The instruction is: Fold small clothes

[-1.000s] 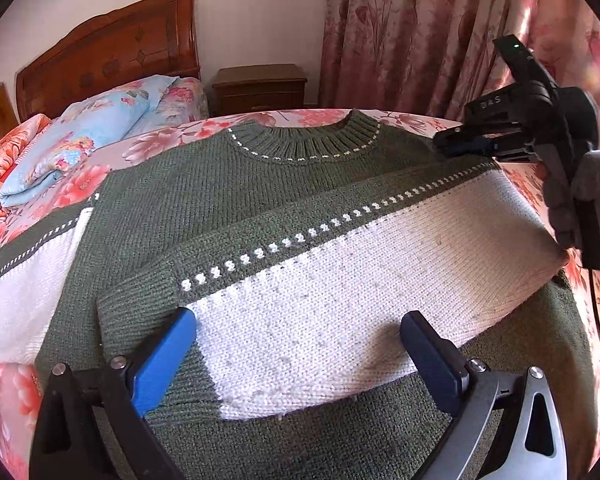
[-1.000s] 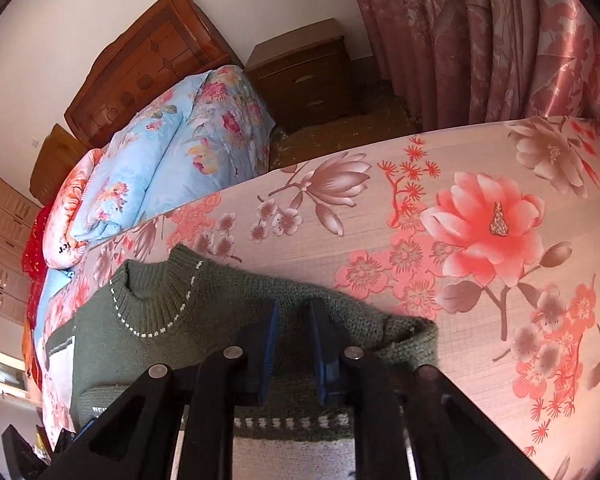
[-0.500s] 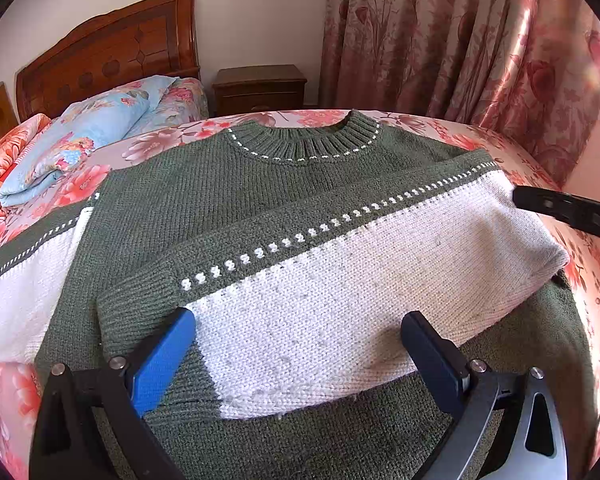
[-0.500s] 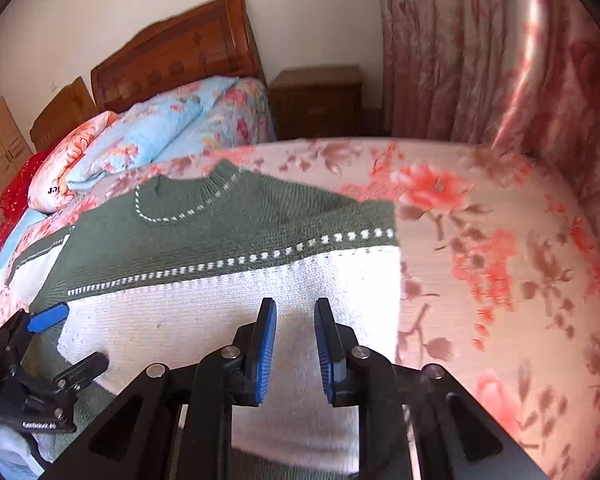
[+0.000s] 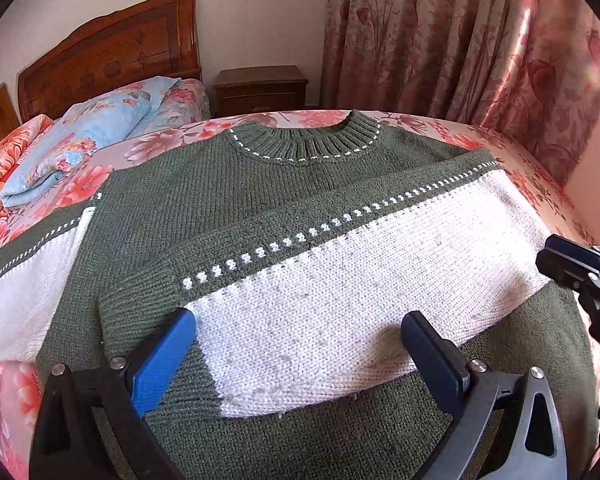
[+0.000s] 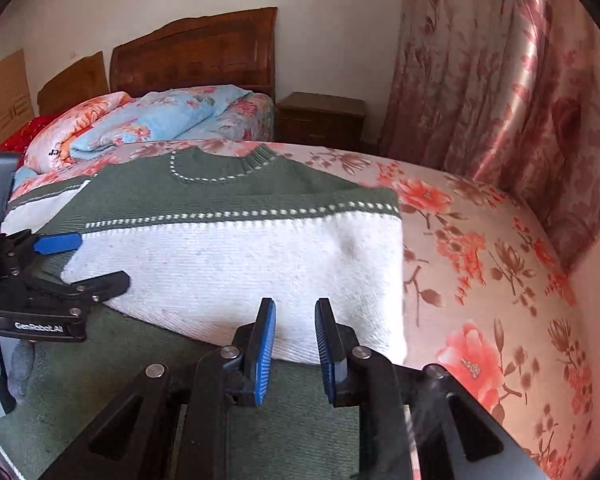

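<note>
Green knit sweater (image 5: 228, 200) lying flat on the flower-print bedspread (image 6: 480, 280), one white-banded sleeve (image 5: 360, 288) folded across its chest. The left wrist view alone shows the other sleeve (image 5: 24, 292) spread outward, and the left gripper (image 5: 300, 356) hovering with jaws spread wide, nothing between them. The right wrist view alone shows the right gripper (image 6: 295, 344) over the folded sleeve's outer end, jaws slightly parted and empty, plus a gloved hand (image 6: 4, 364). Beyond: pillows (image 6: 148, 120), nightstand (image 5: 260, 88), curtain (image 5: 460, 48). No containers visible.
</note>
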Action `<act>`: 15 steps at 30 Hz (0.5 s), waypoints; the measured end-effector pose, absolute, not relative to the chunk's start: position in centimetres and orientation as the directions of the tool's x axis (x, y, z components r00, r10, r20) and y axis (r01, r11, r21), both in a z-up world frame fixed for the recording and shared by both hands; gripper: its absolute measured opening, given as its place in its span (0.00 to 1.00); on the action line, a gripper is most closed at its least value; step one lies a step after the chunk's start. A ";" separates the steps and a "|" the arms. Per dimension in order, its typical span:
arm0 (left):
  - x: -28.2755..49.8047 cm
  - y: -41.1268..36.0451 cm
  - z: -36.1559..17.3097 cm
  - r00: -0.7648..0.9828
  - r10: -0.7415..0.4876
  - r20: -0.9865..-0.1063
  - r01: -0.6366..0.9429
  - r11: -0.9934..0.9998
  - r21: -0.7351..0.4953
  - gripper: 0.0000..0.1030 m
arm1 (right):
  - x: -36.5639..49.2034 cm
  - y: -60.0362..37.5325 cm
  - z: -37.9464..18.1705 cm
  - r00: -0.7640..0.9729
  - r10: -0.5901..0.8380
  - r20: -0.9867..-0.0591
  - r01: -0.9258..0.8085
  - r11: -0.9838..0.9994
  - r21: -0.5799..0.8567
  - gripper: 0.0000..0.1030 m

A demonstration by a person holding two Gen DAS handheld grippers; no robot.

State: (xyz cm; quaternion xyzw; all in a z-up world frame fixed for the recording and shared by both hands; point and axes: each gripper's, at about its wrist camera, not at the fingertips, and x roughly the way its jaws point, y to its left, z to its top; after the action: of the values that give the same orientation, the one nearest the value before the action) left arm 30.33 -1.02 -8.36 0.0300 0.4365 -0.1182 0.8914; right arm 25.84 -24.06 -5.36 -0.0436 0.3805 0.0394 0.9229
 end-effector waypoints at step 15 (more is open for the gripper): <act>24.1 28.4 -7.8 0.770 -0.163 -0.616 -0.309 0.750 -0.585 1.00 | 26.6 -23.8 -8.1 0.692 0.063 -0.719 -0.114 0.993 -0.023 0.32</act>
State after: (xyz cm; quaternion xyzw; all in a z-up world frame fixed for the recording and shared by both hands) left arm 24.07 28.42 -7.83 -0.3511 0.3363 0.0417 0.8728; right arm 26.63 -23.79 -8.09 -0.0329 0.3892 0.0479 0.9193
